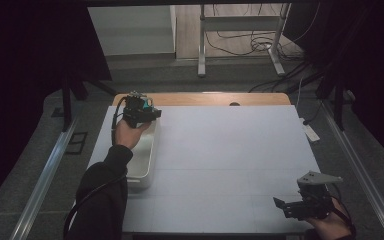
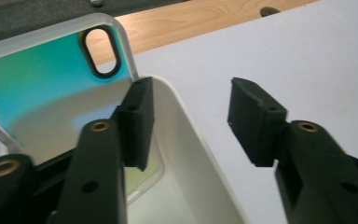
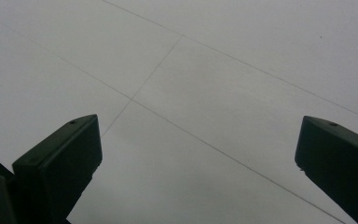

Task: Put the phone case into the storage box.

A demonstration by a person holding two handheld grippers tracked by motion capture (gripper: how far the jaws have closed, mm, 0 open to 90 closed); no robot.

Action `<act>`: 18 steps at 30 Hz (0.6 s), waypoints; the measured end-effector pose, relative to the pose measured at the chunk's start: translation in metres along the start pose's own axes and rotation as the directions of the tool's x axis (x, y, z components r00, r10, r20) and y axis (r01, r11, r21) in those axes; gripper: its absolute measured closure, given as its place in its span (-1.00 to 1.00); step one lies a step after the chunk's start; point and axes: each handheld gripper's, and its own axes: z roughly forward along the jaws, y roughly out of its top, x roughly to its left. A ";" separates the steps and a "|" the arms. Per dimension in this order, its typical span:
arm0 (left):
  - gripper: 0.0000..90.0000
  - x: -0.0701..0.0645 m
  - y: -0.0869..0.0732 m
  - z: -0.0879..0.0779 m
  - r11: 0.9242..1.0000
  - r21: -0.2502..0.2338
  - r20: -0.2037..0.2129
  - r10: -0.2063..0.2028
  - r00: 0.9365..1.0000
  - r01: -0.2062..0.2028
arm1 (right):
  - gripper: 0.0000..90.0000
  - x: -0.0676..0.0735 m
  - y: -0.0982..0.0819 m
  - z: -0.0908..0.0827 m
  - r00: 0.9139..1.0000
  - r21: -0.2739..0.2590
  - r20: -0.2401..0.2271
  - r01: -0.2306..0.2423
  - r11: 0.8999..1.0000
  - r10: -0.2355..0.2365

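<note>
A white tray [image 1: 149, 167] stands at the left edge of the table's white sheet. In the left gripper view, a clear phone case [image 2: 42, 79] with a teal sheen and an oval camera hole leans inside the tray against its far wall. My left gripper [image 1: 144, 113] hovers over the tray's far end, open [image 2: 193, 100]. Its jaws straddle the tray's wall [image 2: 186, 121], one inside and one outside. The case lies beside the inner jaw, not between the pads. My right gripper [image 1: 281, 206] rests low at the table's near right corner, open [image 3: 198, 135] over bare sheet, holding nothing.
The white sheet [image 1: 230, 150] covers most of the table, with a strip of wood [image 1: 205, 98] showing at the back. Beyond the table stand a metal frame [image 1: 201, 45] and floor cables [image 1: 260, 45]. Dark curtains hang on both sides.
</note>
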 end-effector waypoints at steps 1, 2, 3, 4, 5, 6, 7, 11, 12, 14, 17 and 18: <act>0.05 0.000 0.000 -0.001 1.000 0.001 0.000 0.005 1.000 -0.005 | -0.99 0.000 0.000 0.000 1.000 0.002 0.001 0.001 1.000 -0.001; 0.00 -0.001 0.000 -0.001 1.000 0.002 0.002 0.007 1.000 -0.007 | -0.99 0.000 0.000 0.000 1.000 0.002 0.001 0.002 1.000 -0.002; 0.00 -0.001 0.000 -0.002 1.000 0.002 0.004 0.006 1.000 -0.006 | -0.99 0.000 0.000 0.000 1.000 0.002 0.001 0.002 1.000 -0.002; -0.03 -0.002 0.000 -0.003 1.000 0.002 0.007 0.008 1.000 -0.008 | -0.99 0.000 0.000 0.000 1.000 0.002 0.001 0.002 1.000 -0.002; -0.07 -0.003 0.000 -0.003 1.000 0.002 0.009 0.009 1.000 -0.009 | -0.99 0.000 0.000 0.000 1.000 0.001 0.003 0.002 1.000 -0.002; -0.10 -0.003 0.000 -0.004 1.000 0.001 0.012 0.011 1.000 -0.011 | -0.99 0.000 0.000 0.000 1.000 0.001 0.003 0.002 1.000 -0.002; -0.14 -0.004 0.000 -0.005 1.000 0.000 0.012 0.012 1.000 -0.012 | -0.99 0.000 0.000 0.000 1.000 0.002 0.003 0.003 1.000 -0.003; -0.24 -0.005 -0.001 -0.009 1.000 -0.006 0.015 0.012 1.000 -0.012 | -0.99 0.001 0.000 0.000 1.000 0.002 0.004 0.003 1.000 -0.003; -0.27 -0.005 -0.001 -0.010 1.000 -0.006 0.015 0.011 1.000 -0.011 | -0.99 0.001 0.000 0.000 1.000 0.001 0.004 0.004 1.000 -0.004; -0.34 -0.006 -0.002 -0.011 1.000 -0.004 0.018 0.011 1.000 -0.011 | -0.99 0.000 0.000 0.000 1.000 0.000 0.004 0.004 1.000 -0.004; -0.46 -0.007 -0.004 -0.014 1.000 -0.006 0.030 0.019 0.999 -0.018 | -0.99 0.000 0.000 -0.001 1.000 0.000 0.004 0.003 1.000 -0.003; -0.49 -0.007 -0.004 -0.016 1.000 -0.009 0.039 0.023 0.999 -0.022 | -0.99 0.001 0.000 0.000 1.000 0.000 0.004 0.004 1.000 -0.004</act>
